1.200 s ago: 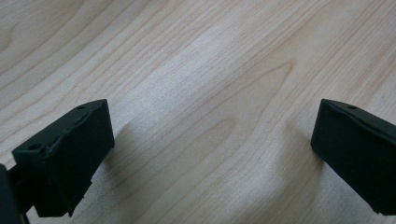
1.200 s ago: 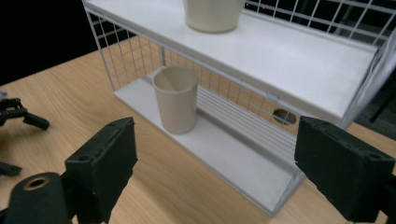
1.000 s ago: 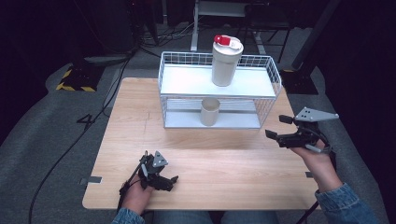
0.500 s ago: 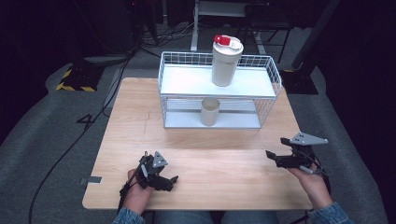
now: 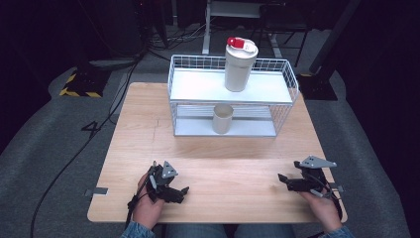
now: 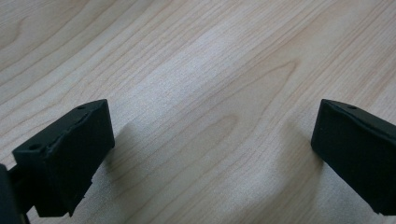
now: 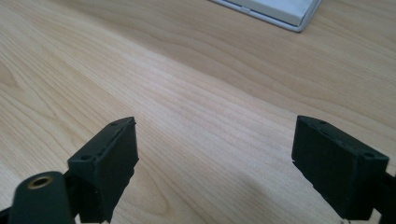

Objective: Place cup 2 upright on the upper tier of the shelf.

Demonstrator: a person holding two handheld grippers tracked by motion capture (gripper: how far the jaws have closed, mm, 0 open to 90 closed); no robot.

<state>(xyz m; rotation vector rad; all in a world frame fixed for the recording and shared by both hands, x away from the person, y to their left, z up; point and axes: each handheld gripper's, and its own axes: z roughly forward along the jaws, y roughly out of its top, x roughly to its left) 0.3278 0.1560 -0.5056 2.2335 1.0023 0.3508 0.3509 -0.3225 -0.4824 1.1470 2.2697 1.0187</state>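
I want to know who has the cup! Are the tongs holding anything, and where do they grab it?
Nothing is held. The left tongs and right tongs are both open over bare table. The cup sits on the rack's lower shelf.

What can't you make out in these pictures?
- Inside of the cup: high view, too small and seen from the side.
- Print on the bottle's red cap: high view, too small.
- Most of the rack: right gripper view, cut off by the top edge; just a corner shows.
- The person's arms: high view, cut off by the bottom edge.
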